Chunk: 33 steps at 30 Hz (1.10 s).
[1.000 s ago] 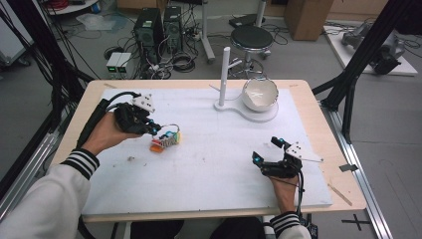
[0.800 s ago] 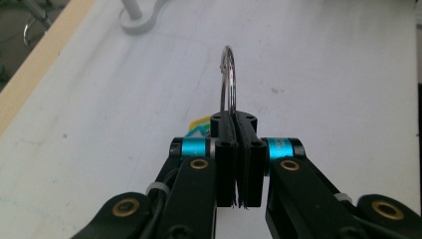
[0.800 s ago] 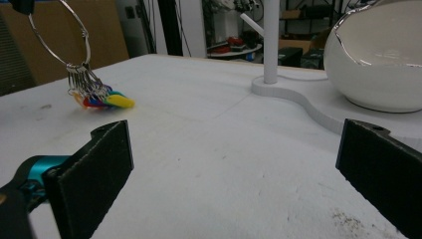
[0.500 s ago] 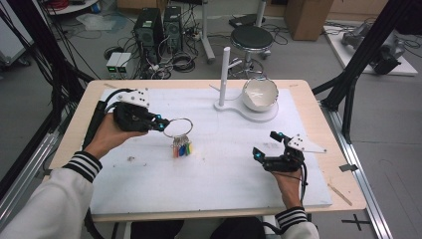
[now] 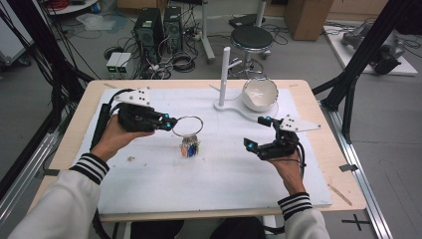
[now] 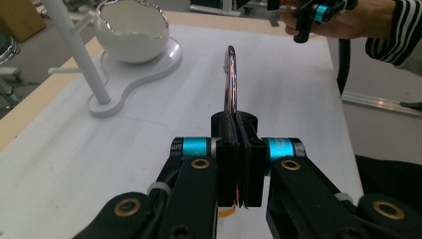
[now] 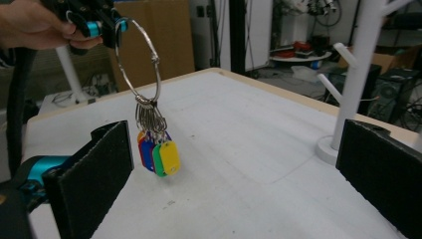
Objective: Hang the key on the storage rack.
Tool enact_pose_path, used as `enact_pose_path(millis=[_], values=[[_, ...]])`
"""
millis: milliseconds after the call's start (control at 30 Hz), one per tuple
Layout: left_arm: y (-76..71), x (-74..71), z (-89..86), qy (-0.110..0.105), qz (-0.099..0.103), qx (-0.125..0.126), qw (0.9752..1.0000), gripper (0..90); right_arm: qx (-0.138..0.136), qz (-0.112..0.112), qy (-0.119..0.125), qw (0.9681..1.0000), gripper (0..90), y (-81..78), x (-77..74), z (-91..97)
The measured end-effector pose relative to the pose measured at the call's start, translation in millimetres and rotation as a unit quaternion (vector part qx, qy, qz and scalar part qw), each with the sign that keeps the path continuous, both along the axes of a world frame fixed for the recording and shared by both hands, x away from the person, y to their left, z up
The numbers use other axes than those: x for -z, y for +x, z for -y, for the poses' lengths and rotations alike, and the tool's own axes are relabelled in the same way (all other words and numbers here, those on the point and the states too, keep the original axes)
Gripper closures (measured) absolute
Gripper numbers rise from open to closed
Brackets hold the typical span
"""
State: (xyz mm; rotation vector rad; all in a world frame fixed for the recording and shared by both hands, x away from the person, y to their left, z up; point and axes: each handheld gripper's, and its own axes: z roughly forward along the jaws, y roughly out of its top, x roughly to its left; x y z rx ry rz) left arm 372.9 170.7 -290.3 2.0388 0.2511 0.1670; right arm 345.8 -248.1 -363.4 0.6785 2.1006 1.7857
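Gripping key ring (image 5: 188, 126) w/ left tool (image 5: 170, 123), tags (image 5: 189, 148) dangling, right tool (image 5: 258, 132) agape

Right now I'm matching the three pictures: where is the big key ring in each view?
High view: key ring left of centre, held by the left gripper.
Left gripper view: key ring edge-on at centre, above the shut jaws.
Right gripper view: key ring upper left, tags hanging.
Shared landmark: white stand.

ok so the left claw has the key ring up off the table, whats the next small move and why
Probably carry the key ring toward the white peg stand. The left claw is shut on the ring, whose coloured tags hang free above the table, and the right claw stands open and empty, so nothing needs regripping first.
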Motion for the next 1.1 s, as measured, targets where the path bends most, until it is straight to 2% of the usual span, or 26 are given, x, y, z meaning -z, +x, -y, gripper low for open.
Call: enact_pose_path(millis=[133, 233, 333, 433, 533, 600, 967, 1000, 1033, 1100], values=[[-1.6, -1.6, 5.3, -0.014, 0.003, 0.01, 0.9998, 87.5, -0.023, 0.003, -0.012, 0.9997, 1.0, 4.6, -8.6, -12.6], [-2.1, -1.3, 8.8, -0.017, 0.0, 0.016, 0.9997, 87.5, -0.043, 0.005, -0.022, 0.9988, 1.0, 8.0, -14.9, -21.0], [-2.6, -1.3, 12.1, -0.02, 0.003, 0.021, 0.9996, 87.6, -0.062, 0.006, -0.041, 0.9972, 1.0, 10.9, -22.4, -31.7], [-3.5, -2.3, 15.7, -0.029, 0.005, 0.028, 0.9992, 87.5, -0.077, 0.005, -0.051, 0.9957, 1.0, 14.0, -27.6, -40.8], [-4.7, -2.2, 19.1, -0.027, 0.004, 0.034, 0.9991, 87.5, -0.096, 0.011, -0.058, 0.9936, 1.1, 17.4, -32.3, -50.3], [-4.9, -1.6, 20.7, -0.025, 0.003, 0.038, 0.999, 87.5, -0.109, 0.0, -0.059, 0.9923, 1.1, 17.8, -34.7, -55.1], [-4.9, 2.0, 27.8, -0.007, -0.001, 0.051, 0.9987, 87.5, -0.175, 0.005, -0.1, 0.9795, 7.5, 21.7, -49.3, -83.5], [-4.7, 2.3, 28.0, -0.005, -0.002, 0.052, 0.9986, 87.5, -0.179, 0.014, -0.105, 0.9782, 10.8, 22.7, -50.8, -85.1], [-4.7, 2.6, 28.3, -0.006, -0.004, 0.052, 0.9986, 87.5, -0.191, 0.017, -0.109, 0.9754, 17.2, 23.1, -52.3, -86.0], [-4.7, 2.9, 28.9, -0.004, -0.002, 0.055, 0.9985, 87.5, -0.208, 0.018, -0.117, 0.971, 24.1, 22.7, -54.6, -88.2]])
